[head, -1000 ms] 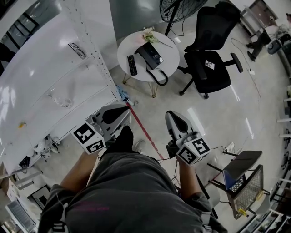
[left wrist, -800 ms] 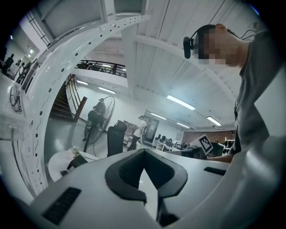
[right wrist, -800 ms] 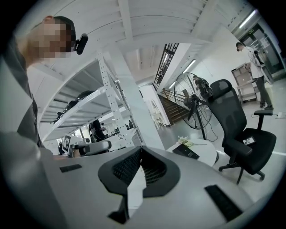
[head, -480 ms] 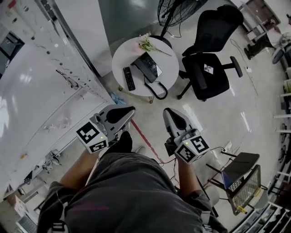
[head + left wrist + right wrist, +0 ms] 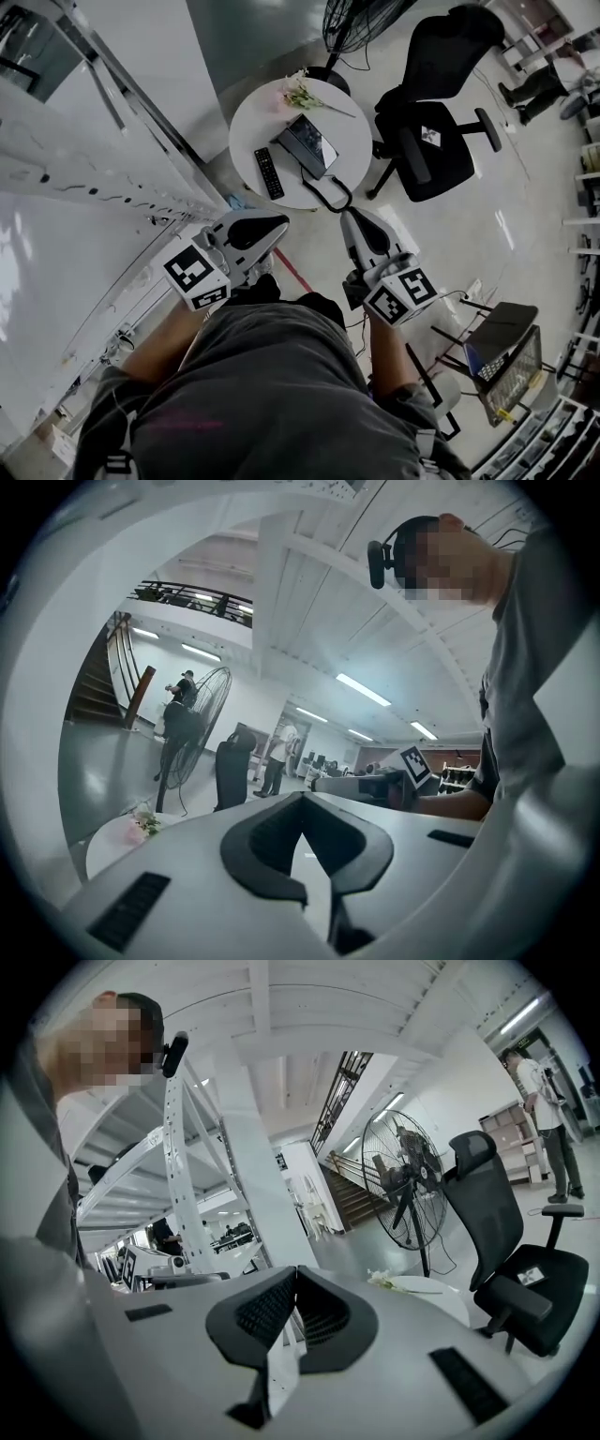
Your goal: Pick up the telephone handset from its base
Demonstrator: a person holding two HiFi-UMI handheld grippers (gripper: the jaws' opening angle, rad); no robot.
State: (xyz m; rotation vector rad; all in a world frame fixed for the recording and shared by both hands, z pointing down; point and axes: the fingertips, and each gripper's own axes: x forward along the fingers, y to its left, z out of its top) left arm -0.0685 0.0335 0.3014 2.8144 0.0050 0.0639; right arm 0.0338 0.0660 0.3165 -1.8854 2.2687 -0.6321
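**White round table carries the phone; both grippers clenched and empty, well short of it**

White and round, the table [image 5: 349, 120] stands at 12 o'clock from the person in the head view. The black telephone base [image 5: 314, 141] lies near the table's middle. The telephone handset [image 5: 295, 157] seems to rest along the base's 7 o'clock edge, though the two dark shapes are hard to separate from this height. A black cord [image 5: 328, 194] loops off the table's rim at 6 o'clock of the base. A black remote [image 5: 269, 173] lies just beside the phone at 8 o'clock, apart from it. A sprig of pale flowers [image 5: 302, 94] lies at 12 o'clock, near the far rim.

The left gripper [image 5: 277, 225] and right gripper [image 5: 354, 220] are held side by side at 6 o'clock of the table, over the floor. Both point towards the table and neither touches it. In the left gripper view the jaws are pressed together with nothing between them. The right gripper view shows the same, tips meeting and empty.

A black office chair [image 5: 436, 141] stands at 3 o'clock of the table, and a pedestal fan [image 5: 361, 21] at 1 o'clock. White shelving [image 5: 84, 187] fills the 9 o'clock side of the head view. A red floor line [image 5: 298, 274] runs between the grippers.
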